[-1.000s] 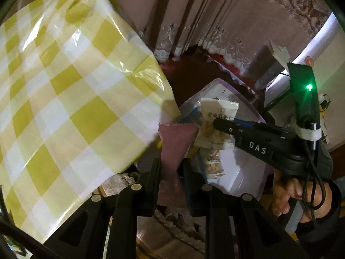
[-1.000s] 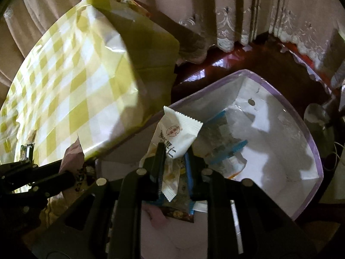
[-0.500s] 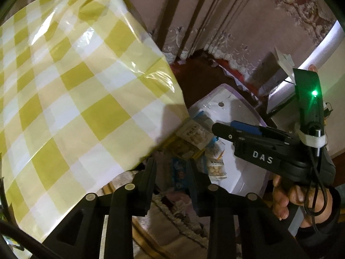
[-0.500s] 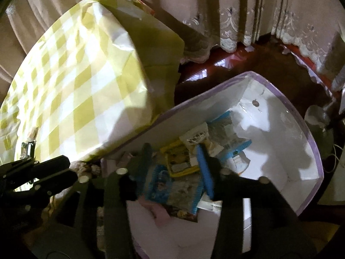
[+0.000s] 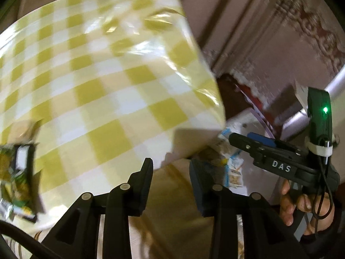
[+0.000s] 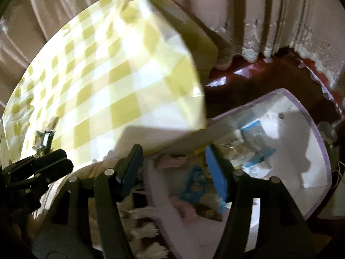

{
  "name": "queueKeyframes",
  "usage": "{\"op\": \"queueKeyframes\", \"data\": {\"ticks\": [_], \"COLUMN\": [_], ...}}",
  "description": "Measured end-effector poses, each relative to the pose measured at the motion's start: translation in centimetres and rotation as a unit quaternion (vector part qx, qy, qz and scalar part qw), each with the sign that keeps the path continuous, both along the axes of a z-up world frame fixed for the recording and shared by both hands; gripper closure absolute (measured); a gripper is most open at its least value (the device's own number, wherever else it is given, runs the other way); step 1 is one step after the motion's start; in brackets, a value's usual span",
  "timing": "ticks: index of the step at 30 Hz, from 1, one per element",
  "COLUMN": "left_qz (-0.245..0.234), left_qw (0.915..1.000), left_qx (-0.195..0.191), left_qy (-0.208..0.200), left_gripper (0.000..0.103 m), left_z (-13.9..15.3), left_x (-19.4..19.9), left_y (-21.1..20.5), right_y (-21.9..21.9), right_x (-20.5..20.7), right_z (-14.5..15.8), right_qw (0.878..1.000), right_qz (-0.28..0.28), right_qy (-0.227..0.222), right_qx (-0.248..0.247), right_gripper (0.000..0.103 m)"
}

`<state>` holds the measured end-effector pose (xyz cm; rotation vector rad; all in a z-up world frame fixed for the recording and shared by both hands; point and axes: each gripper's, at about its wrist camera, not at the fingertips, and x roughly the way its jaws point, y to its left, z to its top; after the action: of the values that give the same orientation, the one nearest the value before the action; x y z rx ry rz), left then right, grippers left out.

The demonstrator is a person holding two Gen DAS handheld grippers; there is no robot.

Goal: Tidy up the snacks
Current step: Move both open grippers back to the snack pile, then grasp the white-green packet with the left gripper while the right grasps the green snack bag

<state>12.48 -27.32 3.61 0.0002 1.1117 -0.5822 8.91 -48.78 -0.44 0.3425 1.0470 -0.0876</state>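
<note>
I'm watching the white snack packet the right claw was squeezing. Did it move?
Yes. The right claw has just been opening and is empty; the packet went down into the white bin among the snacks there.

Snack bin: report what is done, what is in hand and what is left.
Done: several packets lie in the white bin beside the checked table. In hand: nothing; the left gripper and right gripper have just been opening, jaws apart and empty. Left: at least one green and yellow packet lies on the table.
</note>
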Motion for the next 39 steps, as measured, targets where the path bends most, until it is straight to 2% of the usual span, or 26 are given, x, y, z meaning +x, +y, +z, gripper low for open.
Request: {"op": "queueKeyframes", "data": {"ticks": [7,11,14,17,20,24,29,34,39], "left_qz": [0.082,0.135,0.178,0.226,0.282,0.329,0.354,0.360,0.353], "left_qw": [0.9966,0.9909,0.9840,0.9740,0.9594,0.9437,0.9336,0.9310,0.9331], "left_qx": [0.000,0.003,0.006,0.007,0.003,0.000,-0.005,-0.006,-0.001], "left_qy": [-0.001,-0.004,-0.006,0.000,0.016,0.036,0.052,0.062,0.069], "left_gripper": [0.065,0.057,0.056,0.055,0.055,0.052,0.047,0.047,0.045], "left_z": [0.1,0.2,0.2,-0.2,-0.9,-2.0,-3.2,-4.0,-4.7], "left_x": [-0.4,-0.8,-1.4,-2.0,-2.5,-2.5,-1.9,-0.8,0.7], "left_y": [7.0,11.4,14.9,18.6,22.8,26.4,29.0,29.8,29.6], "right_y": [4.5,7.1,9.8,12.2,14.2,16.6,20.0,23.9,26.1], "right_x": [1.0,1.4,1.6,1.8,2.1,2.3,2.6,3.1,3.9], "right_z": [0.6,0.9,1.2,1.4,1.6,1.7,1.7,1.3,1.1], "right_qw": [0.999,0.997,0.996,0.993,0.990,0.987,0.983,0.976,0.972], "right_qz": [0.045,0.071,0.093,0.121,0.140,0.159,0.184,0.219,0.234], "right_qy": [-0.006,-0.008,-0.007,-0.006,-0.006,-0.006,-0.005,-0.005,-0.003], "right_qx": [0.004,0.005,0.005,0.002,-0.001,-0.002,-0.002,-0.009,-0.002], "right_gripper": [0.035,0.033,0.031,0.030,0.029,0.028,0.026,0.025,0.025]}}
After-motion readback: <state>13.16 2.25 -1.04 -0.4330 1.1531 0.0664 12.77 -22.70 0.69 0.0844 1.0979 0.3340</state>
